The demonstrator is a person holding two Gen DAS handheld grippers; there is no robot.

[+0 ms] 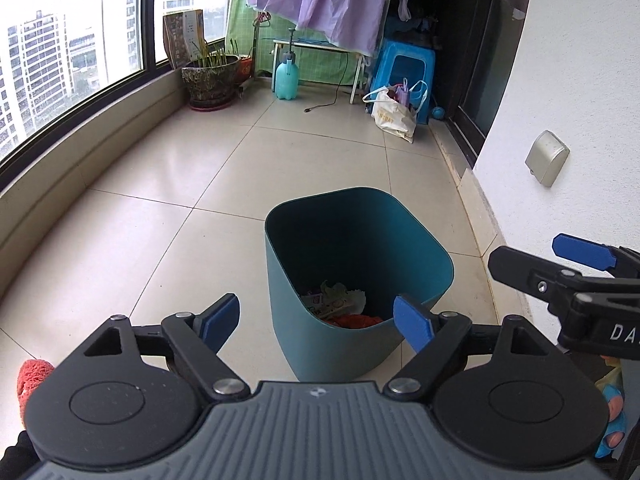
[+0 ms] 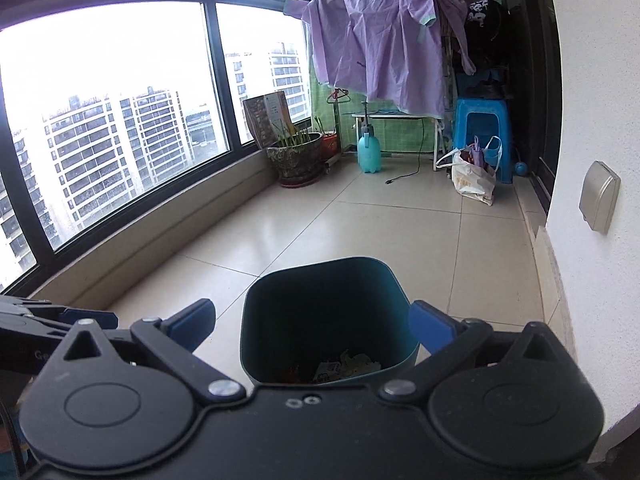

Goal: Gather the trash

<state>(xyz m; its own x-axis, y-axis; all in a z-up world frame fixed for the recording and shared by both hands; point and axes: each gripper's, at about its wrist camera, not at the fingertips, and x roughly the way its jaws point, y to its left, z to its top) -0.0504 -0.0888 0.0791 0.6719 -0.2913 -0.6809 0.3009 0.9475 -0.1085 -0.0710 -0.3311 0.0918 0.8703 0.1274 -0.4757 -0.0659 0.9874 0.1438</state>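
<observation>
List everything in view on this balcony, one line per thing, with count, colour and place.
bin: one, teal, on the floor tiles nearest the grippers, open top
trash: several scraps, white and orange, at the bottom of the bin
plant pot: one, dark patterned, by the window
spray bottle: one, light blue, on the floor at the far end
stool: one, blue, far right
tote bag: one, cream, in front of the stool
garment: one, purple, hanging on the rack
socket cover: one, silver, on the white wall
left gripper: one, black with blue pads, open, empty
right gripper: one, same colours, open, empty
</observation>
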